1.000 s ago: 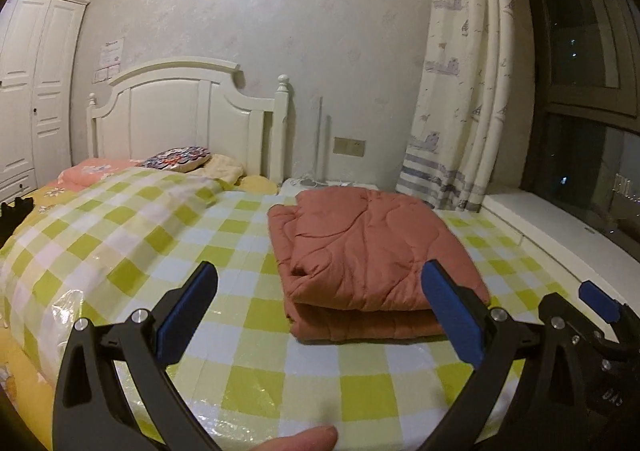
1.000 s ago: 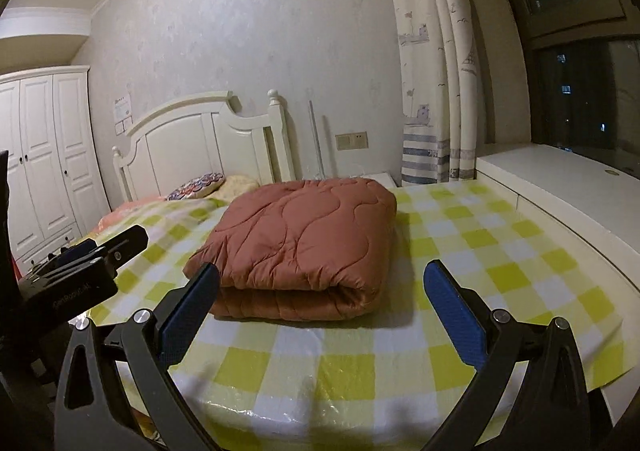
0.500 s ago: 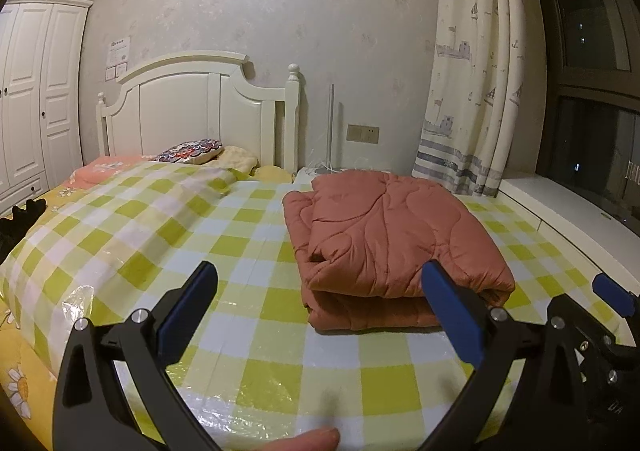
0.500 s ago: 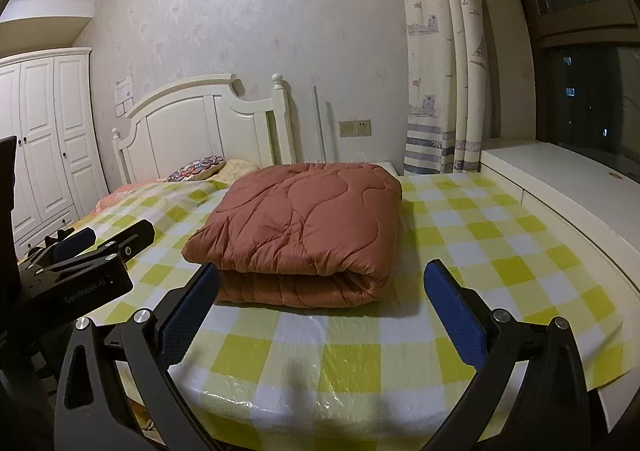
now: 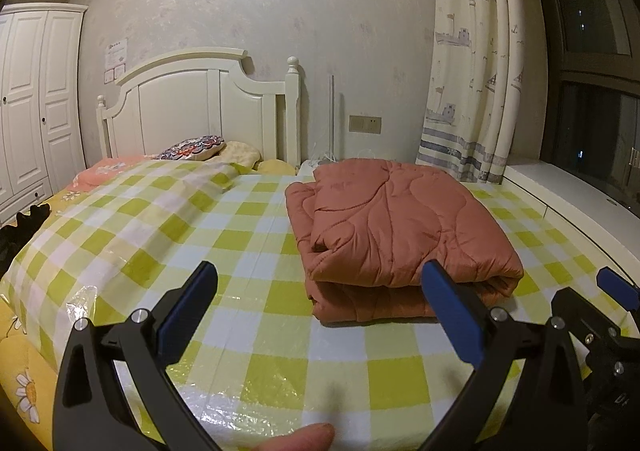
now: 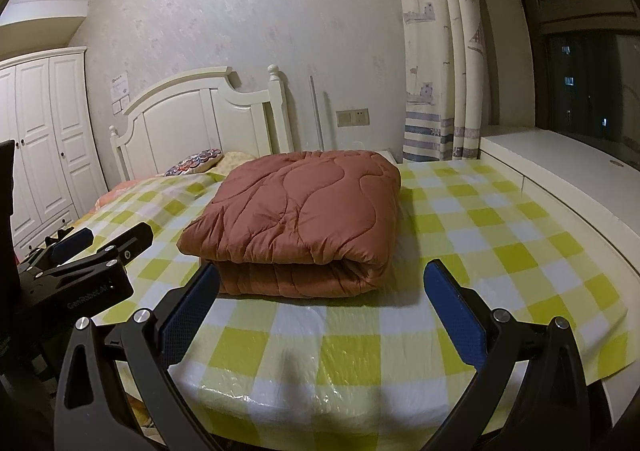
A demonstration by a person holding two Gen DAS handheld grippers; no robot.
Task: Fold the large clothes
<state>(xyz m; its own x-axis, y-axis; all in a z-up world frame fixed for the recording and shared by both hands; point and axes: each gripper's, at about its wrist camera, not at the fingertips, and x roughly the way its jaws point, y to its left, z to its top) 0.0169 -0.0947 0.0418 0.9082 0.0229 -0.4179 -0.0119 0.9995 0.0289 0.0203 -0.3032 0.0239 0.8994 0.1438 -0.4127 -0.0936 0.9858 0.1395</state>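
A rust-orange quilted blanket (image 5: 400,223) lies folded into a thick rectangle on the yellow-and-white checked bed cover (image 5: 248,235). It also shows in the right wrist view (image 6: 304,215). My left gripper (image 5: 320,299) is open and empty, held back from the blanket's near edge above the bed. My right gripper (image 6: 320,299) is open and empty, also short of the blanket's near edge. The left gripper shows at the left of the right wrist view (image 6: 92,251), and the right gripper shows at the right edge of the left wrist view (image 5: 592,311).
A white headboard (image 5: 200,103) and pillows (image 5: 192,143) stand at the bed's far end. A white wardrobe (image 5: 28,99) is on the left. A curtain (image 5: 472,63) and a white window ledge (image 6: 560,167) run along the right.
Both grippers have drawn back and tilted up a little, so the blanket sits lower in the views. The blanket has not moved. Both grippers stay open.
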